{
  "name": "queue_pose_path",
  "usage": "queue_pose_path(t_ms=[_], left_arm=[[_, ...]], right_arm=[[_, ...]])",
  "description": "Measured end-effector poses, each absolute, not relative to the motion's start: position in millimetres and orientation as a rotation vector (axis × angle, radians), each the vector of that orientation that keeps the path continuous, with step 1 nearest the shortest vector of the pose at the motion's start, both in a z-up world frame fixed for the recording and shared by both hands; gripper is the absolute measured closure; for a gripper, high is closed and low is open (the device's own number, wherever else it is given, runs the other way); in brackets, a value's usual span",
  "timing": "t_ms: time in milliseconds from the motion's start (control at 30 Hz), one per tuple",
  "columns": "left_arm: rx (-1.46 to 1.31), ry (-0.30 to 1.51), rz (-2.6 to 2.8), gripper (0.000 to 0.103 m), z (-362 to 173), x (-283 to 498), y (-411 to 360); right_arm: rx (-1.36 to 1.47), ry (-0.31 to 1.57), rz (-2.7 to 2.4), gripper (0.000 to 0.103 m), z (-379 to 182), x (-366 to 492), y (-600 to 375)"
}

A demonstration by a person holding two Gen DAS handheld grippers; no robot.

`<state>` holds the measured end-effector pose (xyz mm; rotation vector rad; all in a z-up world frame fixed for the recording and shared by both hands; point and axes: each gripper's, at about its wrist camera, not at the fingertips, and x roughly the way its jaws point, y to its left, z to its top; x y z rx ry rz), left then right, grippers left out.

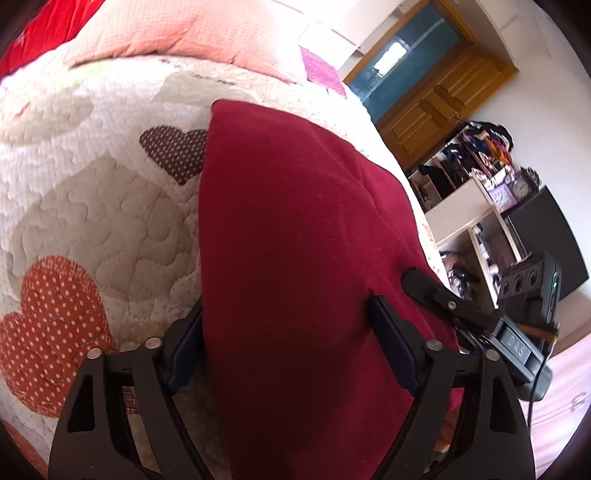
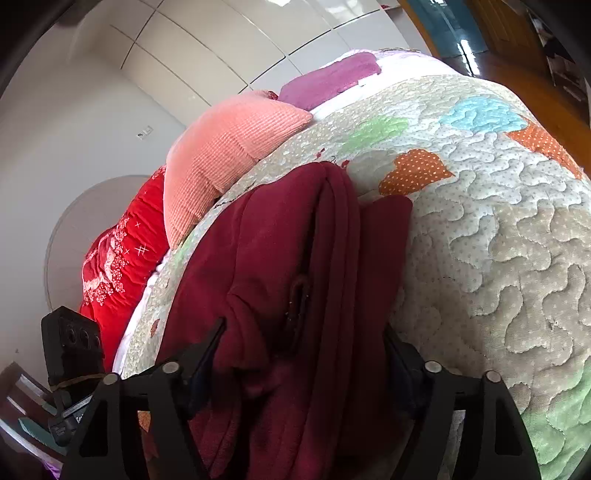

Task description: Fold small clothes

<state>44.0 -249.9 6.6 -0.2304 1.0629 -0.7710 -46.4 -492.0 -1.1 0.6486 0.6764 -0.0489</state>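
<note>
Seen first through the left wrist camera, the dark red garment (image 1: 295, 240) is spread smooth over a quilted bedspread (image 1: 92, 192) patched with dotted hearts. The left gripper (image 1: 288, 332) is held wide apart, with the cloth draped between and over its fingers, so no pinch can be made out. The right gripper (image 1: 436, 291) is seen reaching in from the bed's edge, its tip pressed against the garment; whether it is clamped cannot be told from this side. A peach pillow (image 1: 192, 33) is laid at the head of the bed, and beyond the edge a wooden door (image 1: 439, 99) and a cluttered shelf unit (image 1: 472, 177) are shown.

From the right wrist camera, the garment (image 2: 295, 295) is shown bunched in thick folds, which this view alone reveals. The right gripper (image 2: 303, 354) is spread, its finger ends buried by the cloth. A red blanket (image 2: 122, 258) beside the pillow (image 2: 221, 162) and a purple cloth (image 2: 332, 79) are shown more fully here.
</note>
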Motion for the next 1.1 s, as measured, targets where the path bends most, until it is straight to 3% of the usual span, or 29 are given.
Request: queue_pose_path(t_ms=[100, 267, 1100], left_arm=[[-0.177, 1.021, -0.775, 0.037, 13.6, 34.3, -251.4], [-0.139, 0.982, -0.78, 0.047, 26.3, 21.7, -244.9], [-0.037, 0.93, -0.766, 0.048, 55.5, -95.9, -167.8]], right_arm=[[0.562, 0.679, -0.063, 0.05, 8.8, -46.8, -480.6], [0.536, 0.66, -0.046, 0.054, 25.3, -59.4, -467.0], [0.543, 0.684, 0.029, 0.055, 33.9, -169.4, -365.7]])
